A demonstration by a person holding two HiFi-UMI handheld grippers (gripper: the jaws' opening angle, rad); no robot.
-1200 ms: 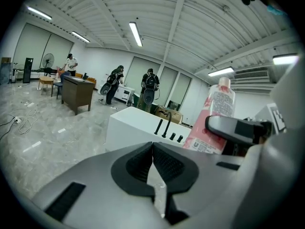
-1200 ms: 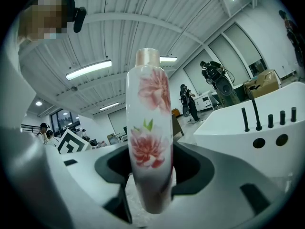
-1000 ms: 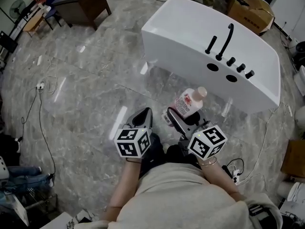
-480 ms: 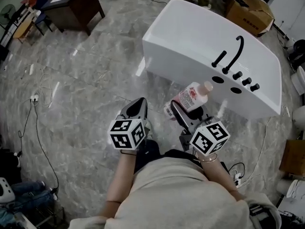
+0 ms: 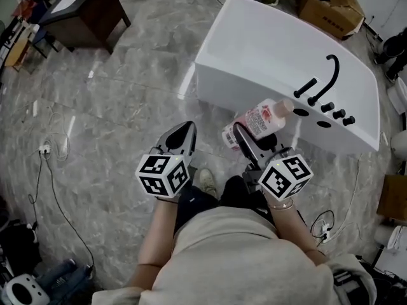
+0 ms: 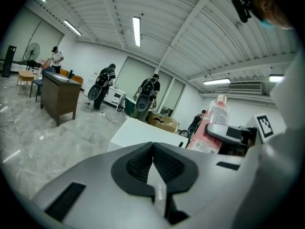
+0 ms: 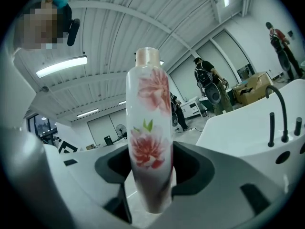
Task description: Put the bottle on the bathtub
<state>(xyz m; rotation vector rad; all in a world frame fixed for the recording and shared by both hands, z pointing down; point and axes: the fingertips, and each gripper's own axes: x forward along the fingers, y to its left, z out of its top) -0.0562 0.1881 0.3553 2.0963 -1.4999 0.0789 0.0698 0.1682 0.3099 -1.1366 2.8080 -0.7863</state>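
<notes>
A white bottle with pink flowers (image 5: 257,121) (image 7: 148,142) is held in my right gripper (image 5: 245,142), whose jaws are shut on its lower body. It tilts with its cap toward the white bathtub (image 5: 273,49), just short of the tub's near wall. The tub's deck carries a black faucet (image 5: 321,81) (image 7: 281,111) and knobs. The bottle (image 6: 214,128) also shows at the right of the left gripper view. My left gripper (image 5: 181,135) (image 6: 152,168) hangs over the floor to the left of the bottle, jaws shut on nothing.
A dark wooden desk (image 5: 82,8) (image 6: 59,97) stands at the far left. A cardboard box (image 5: 327,5) sits behind the tub. Cables and a power strip (image 5: 48,148) lie on the marble floor. Several people (image 6: 147,92) stand at the back.
The right gripper has carried the bottle up and closer to the bathtub's near wall. The left gripper has stayed alongside it. The view has shifted forward.
</notes>
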